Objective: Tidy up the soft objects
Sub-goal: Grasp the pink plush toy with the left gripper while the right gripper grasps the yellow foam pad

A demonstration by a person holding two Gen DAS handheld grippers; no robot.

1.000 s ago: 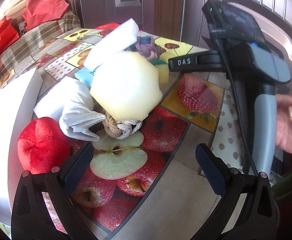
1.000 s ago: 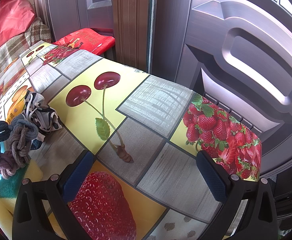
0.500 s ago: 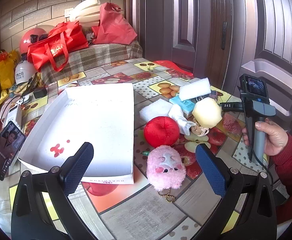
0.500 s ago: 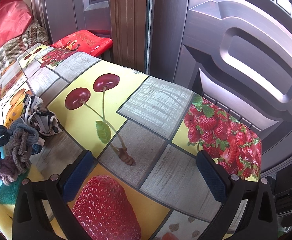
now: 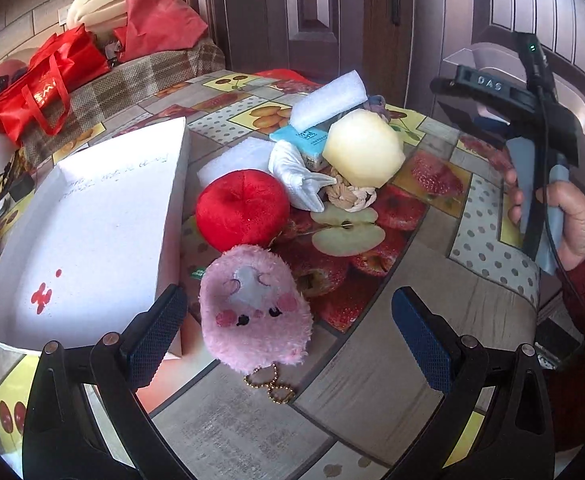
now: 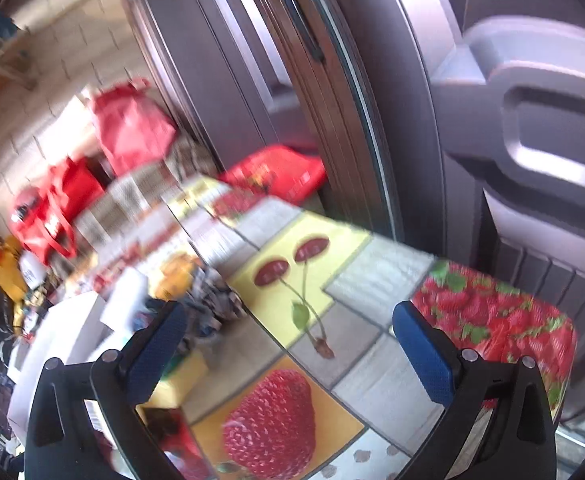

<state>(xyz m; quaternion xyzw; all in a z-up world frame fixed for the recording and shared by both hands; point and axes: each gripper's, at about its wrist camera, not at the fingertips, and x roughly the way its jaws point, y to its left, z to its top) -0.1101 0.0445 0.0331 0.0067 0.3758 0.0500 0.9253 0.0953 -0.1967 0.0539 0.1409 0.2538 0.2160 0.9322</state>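
Since half a second ago we've dropped our left gripper [image 5: 288, 320] closer to the pile, so the one pink plush [image 5: 254, 312] now sits right between its wide-open jaws, nothing gripped. Behind it on the desk [image 5: 372, 364] we count one red plush apple [image 5: 242, 208], one pale yellow sponge ball [image 5: 364, 150], one white cloth [image 5: 296, 176], two white foam blocks and one white tray [image 5: 92, 220] to the left. Our right gripper [image 6: 288, 332] swung too, view's blurry, jaws open and empty.
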